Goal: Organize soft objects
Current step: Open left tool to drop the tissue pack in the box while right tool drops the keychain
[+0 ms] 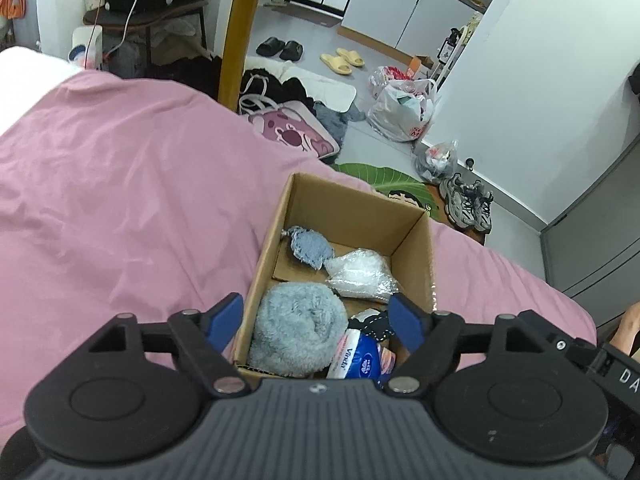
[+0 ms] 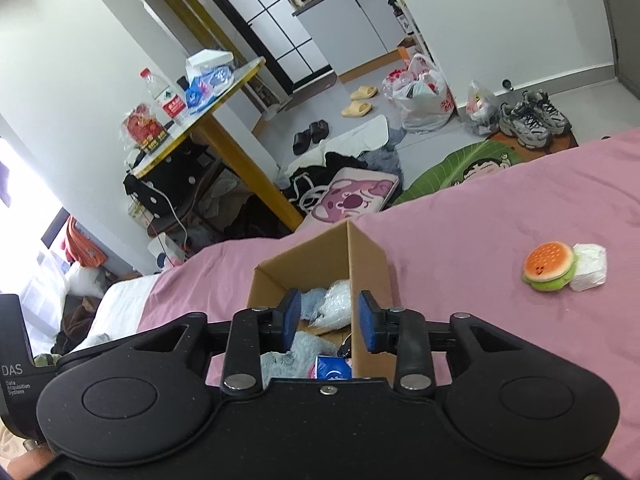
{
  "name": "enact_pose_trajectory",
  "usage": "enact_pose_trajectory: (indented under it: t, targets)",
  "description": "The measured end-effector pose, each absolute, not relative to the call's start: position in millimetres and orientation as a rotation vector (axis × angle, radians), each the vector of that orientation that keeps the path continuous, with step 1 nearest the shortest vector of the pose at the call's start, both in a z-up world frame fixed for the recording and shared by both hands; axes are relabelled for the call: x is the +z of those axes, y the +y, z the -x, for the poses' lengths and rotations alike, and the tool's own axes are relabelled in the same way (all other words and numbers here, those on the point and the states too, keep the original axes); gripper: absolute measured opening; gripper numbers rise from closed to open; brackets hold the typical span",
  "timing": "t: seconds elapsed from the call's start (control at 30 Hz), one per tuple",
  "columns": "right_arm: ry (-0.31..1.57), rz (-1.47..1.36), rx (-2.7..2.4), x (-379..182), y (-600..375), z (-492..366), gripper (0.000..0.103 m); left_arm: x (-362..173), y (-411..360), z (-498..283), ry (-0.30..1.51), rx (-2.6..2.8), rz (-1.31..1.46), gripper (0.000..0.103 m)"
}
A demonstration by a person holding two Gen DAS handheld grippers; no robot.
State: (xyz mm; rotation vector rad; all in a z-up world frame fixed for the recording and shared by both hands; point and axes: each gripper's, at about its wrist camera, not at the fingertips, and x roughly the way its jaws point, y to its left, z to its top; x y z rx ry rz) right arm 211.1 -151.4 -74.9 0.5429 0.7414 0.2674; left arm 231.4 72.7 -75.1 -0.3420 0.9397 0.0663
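Observation:
An open cardboard box [image 1: 416,248] [image 2: 368,260] sits on the pink bed cover. Inside lie a fluffy grey-blue towel [image 1: 296,330], a small blue knitted piece [image 1: 310,246], a clear plastic bag of white stuff [image 1: 360,272] [image 2: 334,306], a blue tissue pack [image 1: 360,362] [image 2: 332,368] and a dark item [image 1: 374,324]. My left gripper [image 1: 318,322] hovers open over the box's near end, holding nothing. My right gripper [image 2: 328,320] is open above the box, also empty. A plush hamburger [image 2: 548,266] and a white wrapped pack [image 2: 588,266] lie on the cover to the right.
The pink bed cover [image 1: 120,200] [image 2: 500,208] spreads left and right of the box. Beyond the bed edge the floor holds a pink bag [image 1: 296,132], plastic bags [image 1: 404,108], sneakers [image 1: 468,204], slippers [image 1: 342,60] and a yellow-legged table [image 2: 224,92].

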Motion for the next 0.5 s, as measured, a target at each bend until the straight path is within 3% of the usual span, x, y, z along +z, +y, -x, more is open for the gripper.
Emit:
enact_pose_trajectory:
  t: [0.5]
  targets:
    - [0.74, -0.479, 0.282, -60, -190, -189, 0.085, -54, 33, -210, 0.923, 0.071, 0.183, 0.096]
